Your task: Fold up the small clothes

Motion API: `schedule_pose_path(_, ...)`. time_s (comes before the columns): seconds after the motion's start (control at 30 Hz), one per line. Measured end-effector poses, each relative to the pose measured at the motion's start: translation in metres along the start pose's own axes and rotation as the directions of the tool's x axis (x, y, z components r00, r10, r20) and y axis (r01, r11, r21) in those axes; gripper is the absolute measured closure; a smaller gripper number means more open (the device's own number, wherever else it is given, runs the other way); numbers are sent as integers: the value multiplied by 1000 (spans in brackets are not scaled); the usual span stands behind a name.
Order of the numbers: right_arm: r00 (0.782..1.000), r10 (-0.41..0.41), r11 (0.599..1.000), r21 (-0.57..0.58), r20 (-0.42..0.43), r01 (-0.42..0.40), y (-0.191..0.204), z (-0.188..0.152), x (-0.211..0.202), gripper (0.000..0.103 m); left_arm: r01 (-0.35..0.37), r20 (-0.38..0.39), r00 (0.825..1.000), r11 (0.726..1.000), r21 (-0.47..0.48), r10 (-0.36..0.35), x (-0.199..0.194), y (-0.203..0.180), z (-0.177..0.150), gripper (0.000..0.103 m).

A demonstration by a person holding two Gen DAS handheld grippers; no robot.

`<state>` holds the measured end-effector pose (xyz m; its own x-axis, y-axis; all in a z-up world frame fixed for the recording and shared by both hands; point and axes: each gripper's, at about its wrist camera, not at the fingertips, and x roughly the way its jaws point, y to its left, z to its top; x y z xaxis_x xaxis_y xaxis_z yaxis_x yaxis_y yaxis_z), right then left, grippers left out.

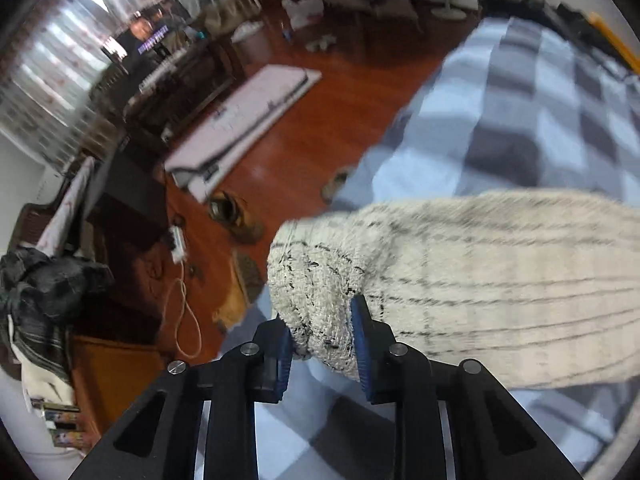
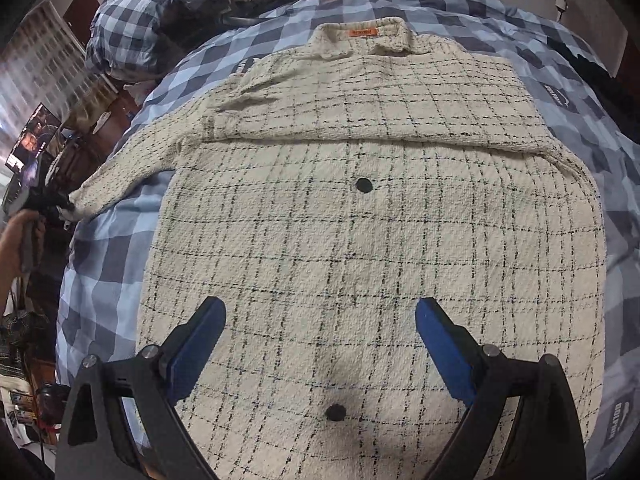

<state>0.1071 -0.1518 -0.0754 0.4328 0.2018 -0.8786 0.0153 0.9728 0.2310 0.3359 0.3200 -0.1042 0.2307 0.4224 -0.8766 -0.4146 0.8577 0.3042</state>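
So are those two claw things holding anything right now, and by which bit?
The left gripper pinches the cuff end of the cream checked woven shirt's sleeve. The right gripper hovers open over the shirt's body, holding nothing.

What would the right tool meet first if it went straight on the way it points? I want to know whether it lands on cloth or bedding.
Most likely the cream checked shirt: the open right tool points down at its front panel, between the two dark buttons. Depth is unclear.

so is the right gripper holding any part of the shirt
No, the right gripper hangs with its jaws spread wide above the cream checked shirt, and neither blue pad touches the fabric.
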Motion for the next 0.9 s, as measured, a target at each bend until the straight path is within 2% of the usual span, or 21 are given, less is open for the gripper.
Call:
schedule_pose_path(0.13, 999, 25, 999, 20, 44, -25, -4, 1, -16, 9, -18, 144, 990, 998, 55, 10, -82, -25, 9, 79)
schedule_pose_path(0.23, 997, 46, 997, 55, 64, -50, -12, 1, -25, 9, -48, 290, 957, 990, 135, 7, -155, -66, 11, 80)
schedule_pose_path(0.27, 997, 51, 996, 64, 66, -55, -14, 1, -26, 9, -40, 332, 943, 987, 158, -14, -182, -84, 9, 86)
schedule_pose_path(0.33, 996, 63, 994, 89, 69, -69, -21, 2, -28, 9, 7, 390, 917, 979, 203, -87, -233, -123, 1, 91)
schedule_pose_path(0.43, 994, 84, 986, 135, 74, -94, -33, 5, -29, 9, 74, 438, 877, 958, 278, -195, -292, -185, -6, 94)
schedule_pose_path(0.47, 993, 90, 984, 148, 78, -100, -37, 5, -29, 9, 97, 444, 865, 947, 307, -233, -309, -209, -10, 98)
schedule_pose_path(0.53, 993, 90, 979, 176, 81, -103, -45, 6, -29, 9, 176, 423, 845, 917, 359, -328, -335, -256, -21, 102)
schedule_pose_path(0.6, 992, 100, 974, 198, 81, -114, -54, 7, -28, 9, 278, 371, 823, 875, 396, -430, -353, -295, -28, 102)
schedule_pose_path(0.67, 991, 106, 970, 210, 81, -121, -63, 6, -28, 9, 358, 302, 811, 833, 421, -501, -356, -329, -36, 102)
schedule_pose_path(0.73, 992, 98, 970, 214, 76, -112, -71, 5, -26, 9, 397, 254, 810, 812, 428, -529, -352, -343, -43, 102)
schedule_pose_path(0.8, 993, 106, 968, 223, 49, -114, -80, 4, -20, 9, 454, 198, 797, 782, 427, -571, -337, -348, -57, 102)
schedule_pose_path(0.87, 987, 159, 956, 245, 21, -160, -85, 5, -14, 9, 512, 126, 783, 747, 424, -609, -324, -352, -75, 102)
schedule_pose_path(0.9, 983, 184, 951, 249, 19, -182, -87, 5, -14, 9, 556, 80, 769, 726, 405, -634, -310, -345, -86, 102)
